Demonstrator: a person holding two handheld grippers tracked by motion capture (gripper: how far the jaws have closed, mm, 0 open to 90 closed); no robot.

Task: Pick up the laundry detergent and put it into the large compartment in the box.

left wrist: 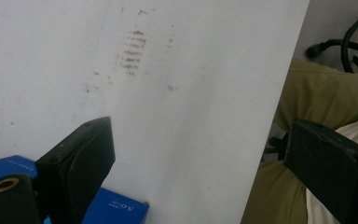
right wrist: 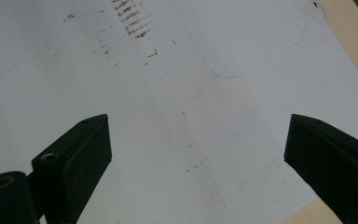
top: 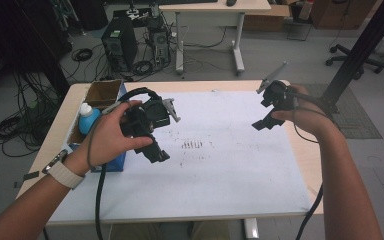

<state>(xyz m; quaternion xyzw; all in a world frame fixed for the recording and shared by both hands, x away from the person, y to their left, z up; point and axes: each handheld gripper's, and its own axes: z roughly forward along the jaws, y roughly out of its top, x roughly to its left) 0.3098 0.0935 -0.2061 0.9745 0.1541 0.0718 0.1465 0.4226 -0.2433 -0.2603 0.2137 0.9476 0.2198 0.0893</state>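
Grey floor surrounds the work area, with a second desk [top: 215, 7], a black computer tower [top: 117, 42] and loose cable coils [top: 10, 131] beyond the far edge. We work at a light wooden table [top: 307, 165], most of which is covered by a large white paper sheet [top: 220, 175]. Near the sheet's centre sits a patch of short brown smudge marks [top: 192, 145] (also seen at the top of both gripper views).

At the table's left edge we see a blue box [top: 115, 161] with an open cardboard box [top: 101, 92] just behind it. A blue bottle with a white cap [top: 86, 117] stands between them, partly hidden by our left hand [top: 107, 135].

We hold the left gripper [left wrist: 198, 163] above the left part of the sheet, close to the blue box. Its jaws stand wide apart with nothing between them; its own view shows the box corner below the left jaw and the sheet's near edge, with olive trousers [left wrist: 307, 102] past it.

Our right hand [top: 300, 112] holds the right gripper [right wrist: 196, 158] raised over the sheet's far right corner. Its jaws are likewise spread wide and carry nothing, with bare paper and faint pencil lines [right wrist: 233, 74] beneath.

No task object is specified.
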